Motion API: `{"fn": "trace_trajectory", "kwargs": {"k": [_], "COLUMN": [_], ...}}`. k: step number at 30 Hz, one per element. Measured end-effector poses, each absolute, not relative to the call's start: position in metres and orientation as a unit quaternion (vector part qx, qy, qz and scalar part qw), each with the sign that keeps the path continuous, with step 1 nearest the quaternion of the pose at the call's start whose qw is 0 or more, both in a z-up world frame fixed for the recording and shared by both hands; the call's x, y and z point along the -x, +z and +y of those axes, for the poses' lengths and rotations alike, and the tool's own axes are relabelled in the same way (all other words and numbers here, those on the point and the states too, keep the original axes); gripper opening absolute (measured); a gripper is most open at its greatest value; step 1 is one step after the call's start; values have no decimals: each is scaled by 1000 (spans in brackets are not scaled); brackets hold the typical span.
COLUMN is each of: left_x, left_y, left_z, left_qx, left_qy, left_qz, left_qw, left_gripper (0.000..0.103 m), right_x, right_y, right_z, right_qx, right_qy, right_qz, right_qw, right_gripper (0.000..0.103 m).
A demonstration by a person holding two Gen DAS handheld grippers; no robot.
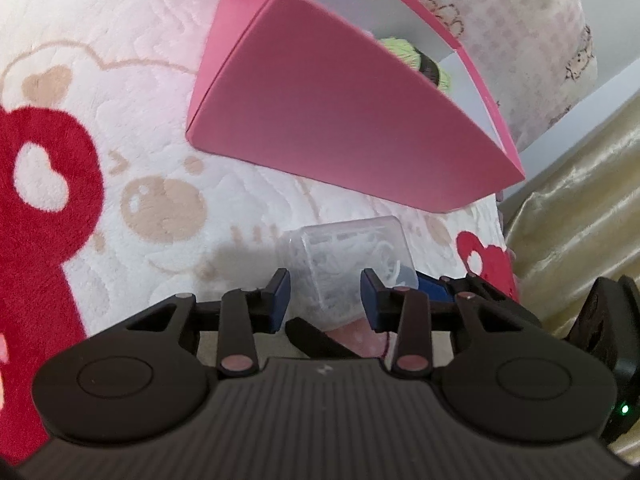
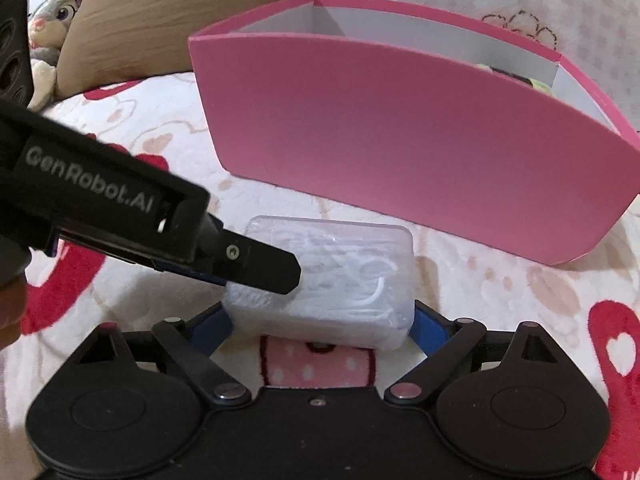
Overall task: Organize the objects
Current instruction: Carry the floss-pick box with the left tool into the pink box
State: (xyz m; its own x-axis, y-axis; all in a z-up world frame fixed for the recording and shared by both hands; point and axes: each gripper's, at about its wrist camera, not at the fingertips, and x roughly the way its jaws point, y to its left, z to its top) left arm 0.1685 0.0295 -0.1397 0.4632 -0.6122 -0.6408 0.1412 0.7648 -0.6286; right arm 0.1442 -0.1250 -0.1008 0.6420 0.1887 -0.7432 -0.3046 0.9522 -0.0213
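Observation:
A clear plastic case [image 2: 324,280] full of small white items lies on the patterned blanket in front of a pink box [image 2: 400,136]. My right gripper [image 2: 320,320] is shut on the case, its blue pads pressing both ends. My left gripper [image 1: 325,300] is open, its fingers straddling the same case [image 1: 344,256]; it enters the right wrist view from the left, one fingertip [image 2: 276,270] over the case. The pink box [image 1: 344,120] is open at the top, with a green and dark item [image 1: 416,56] inside.
The white blanket [image 1: 120,100] has red and beige cartoon prints. A brown pillow [image 2: 180,12] and a plush rabbit [image 2: 56,20] lie behind the box. Gold fabric [image 1: 580,208] hangs at the right.

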Motion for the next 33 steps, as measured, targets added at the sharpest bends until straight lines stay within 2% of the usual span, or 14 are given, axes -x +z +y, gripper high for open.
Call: {"fn": "trace_trajectory", "kwargs": {"k": [19,33], "left_x": [-119,-84], "left_y": [-27,40], "left_z": [2,-30], "left_qx": [184,122], "left_qy": [-279,-271], "left_qz": [414,347], "left_qw": [847,889], "left_gripper": [38,39], "right_x": [-77,-63], "right_y": [-4,53], "right_z": [-137,-164], "right_qx": [99,91], "right_qy": [94,106], "right_qz": [322,268], "right_qw": [937,953], "right_gripper": [95,95]}}
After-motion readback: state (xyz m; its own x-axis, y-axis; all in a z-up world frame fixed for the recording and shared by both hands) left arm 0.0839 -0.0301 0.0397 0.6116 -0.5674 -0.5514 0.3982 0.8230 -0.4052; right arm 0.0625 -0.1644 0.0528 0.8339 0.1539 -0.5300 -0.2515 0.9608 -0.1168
